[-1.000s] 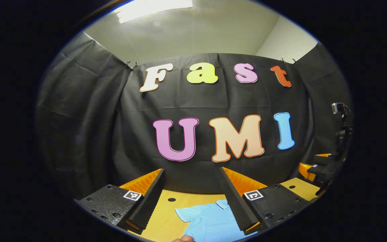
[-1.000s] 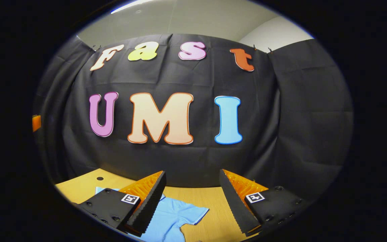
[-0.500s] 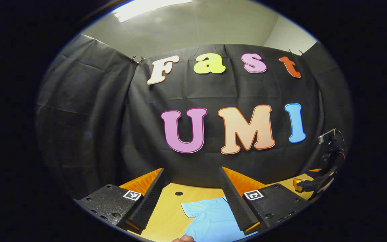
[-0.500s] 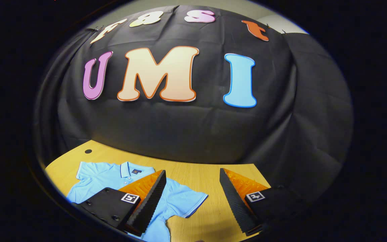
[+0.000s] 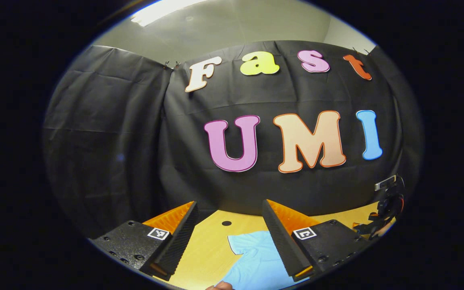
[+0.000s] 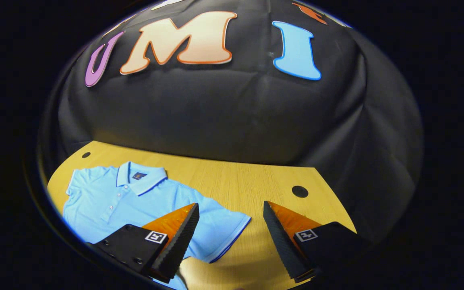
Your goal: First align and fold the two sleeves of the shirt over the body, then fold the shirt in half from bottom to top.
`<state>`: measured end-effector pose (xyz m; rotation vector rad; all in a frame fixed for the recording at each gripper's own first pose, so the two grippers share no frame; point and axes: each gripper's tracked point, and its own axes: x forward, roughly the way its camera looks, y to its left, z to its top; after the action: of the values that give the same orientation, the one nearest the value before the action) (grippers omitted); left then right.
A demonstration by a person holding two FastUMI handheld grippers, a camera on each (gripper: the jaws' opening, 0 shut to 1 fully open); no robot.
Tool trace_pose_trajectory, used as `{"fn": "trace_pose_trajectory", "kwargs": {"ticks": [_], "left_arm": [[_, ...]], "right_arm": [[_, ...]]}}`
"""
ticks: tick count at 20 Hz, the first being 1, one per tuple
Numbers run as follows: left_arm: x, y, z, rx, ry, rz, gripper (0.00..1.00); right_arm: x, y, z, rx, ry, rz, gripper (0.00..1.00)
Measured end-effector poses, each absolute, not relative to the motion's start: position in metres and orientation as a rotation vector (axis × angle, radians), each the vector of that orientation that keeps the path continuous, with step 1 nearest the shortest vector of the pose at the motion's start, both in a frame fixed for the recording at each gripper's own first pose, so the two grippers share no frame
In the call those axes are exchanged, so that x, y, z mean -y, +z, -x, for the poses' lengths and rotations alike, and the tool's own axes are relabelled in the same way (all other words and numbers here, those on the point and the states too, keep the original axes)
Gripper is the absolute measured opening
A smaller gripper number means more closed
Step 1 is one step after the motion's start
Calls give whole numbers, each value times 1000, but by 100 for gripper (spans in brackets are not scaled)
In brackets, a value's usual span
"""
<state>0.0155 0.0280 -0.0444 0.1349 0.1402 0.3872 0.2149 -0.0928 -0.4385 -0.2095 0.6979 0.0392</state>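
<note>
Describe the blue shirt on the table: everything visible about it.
The shirt is a light blue short-sleeved polo of knit-looking cloth, lying flat and face up on the wooden table. It has a folded collar with a pale edge stripe, a small dark tag inside the neck, a buttoned placket and trimmed sleeve cuffs. Both sleeves are spread out, unfolded. The right gripper hangs open by one sleeve, hiding part of it; contact cannot be told.

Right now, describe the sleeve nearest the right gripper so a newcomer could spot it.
Start at the wooden table under the black cloth wall. A light blue polo shirt lies flat on it, collar toward the wall. The sleeve is the short one spread out toward the open right gripper, its cuff edged with a darker stripe.
</note>
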Motion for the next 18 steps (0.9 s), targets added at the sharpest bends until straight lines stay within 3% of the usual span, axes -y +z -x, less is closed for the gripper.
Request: {"fn": "trace_pose_trajectory", "kwargs": {"ticks": [12, 16, 18], "left_arm": [[-24, -59, -14, -213, 440, -189, 94], [-21, -59, -14, -211, 438, -189, 94], [-21, -62, -13, -215, 436, -181, 94]], "right_arm": [[106, -530, -203, -908, 18, 141, 99], [101, -532, -206, -902, 24, 70, 97], [97, -530, -206, -896, 46, 62, 77]]}}
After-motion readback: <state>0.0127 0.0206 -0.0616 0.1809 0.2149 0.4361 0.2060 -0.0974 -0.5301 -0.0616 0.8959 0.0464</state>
